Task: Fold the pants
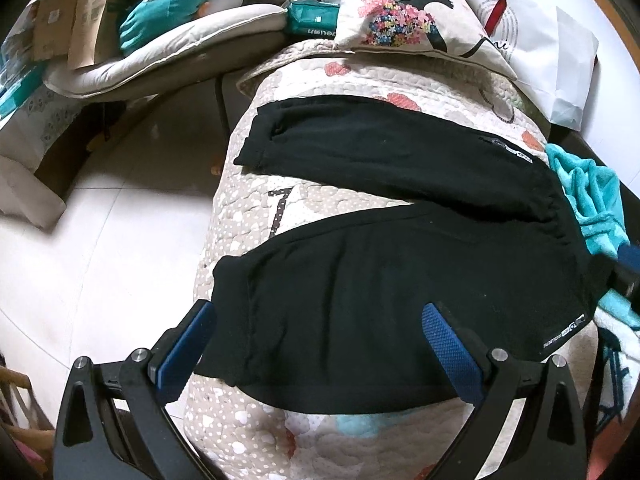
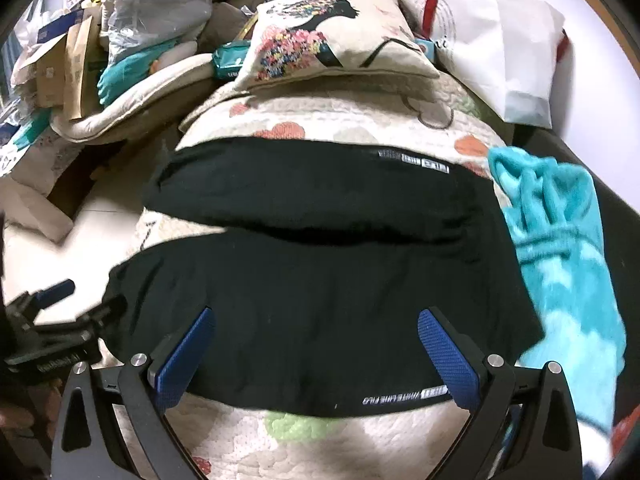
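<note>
At the far left, pale glossy floor tiles (image 1: 100, 240) lie bare beside the bed, open right up to the edge of the beige quilted bedspread with coral and white dots (image 1: 248, 432). The left gripper (image 1: 320, 344) hovers over that edge with its jaws spread wide and empty; its left blue pad hangs past the cuff end of the near leg, its right pad over the cloth. The black fleece pants (image 1: 400, 280) lie flat across the bedspread, the two legs splayed apart toward the left with a wedge of quilt between them, joined at the gathered waistband on the right. The right gripper (image 2: 316, 344) hovers above the near leg's hem side, jaws likewise wide apart, holding nothing. Right of the waistband, a crumpled turquoise plush blanket (image 2: 560, 240) crowds the pants' edge. A cream cushion with a floral print (image 1: 408, 12) bounds the far side.
</note>
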Demonstrator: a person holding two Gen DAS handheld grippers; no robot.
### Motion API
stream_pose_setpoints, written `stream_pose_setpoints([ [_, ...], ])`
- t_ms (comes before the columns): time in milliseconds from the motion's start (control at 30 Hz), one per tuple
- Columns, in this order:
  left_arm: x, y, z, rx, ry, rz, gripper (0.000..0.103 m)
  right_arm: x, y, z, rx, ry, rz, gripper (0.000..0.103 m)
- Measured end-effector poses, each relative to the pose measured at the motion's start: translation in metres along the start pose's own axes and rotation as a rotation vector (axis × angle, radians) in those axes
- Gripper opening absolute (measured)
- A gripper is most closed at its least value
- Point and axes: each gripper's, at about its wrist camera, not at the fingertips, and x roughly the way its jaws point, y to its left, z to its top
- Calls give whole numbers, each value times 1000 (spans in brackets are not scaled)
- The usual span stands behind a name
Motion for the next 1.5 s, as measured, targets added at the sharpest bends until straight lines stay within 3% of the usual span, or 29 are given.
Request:
stream_pose_setpoints([
  [433,10,-8,14,26,29,15,103,26,-12,29,-55,35,-19,103],
  [1500,-7,-36,26,82,-9,15,103,33,-30,34,-69,38,-17,103],
])
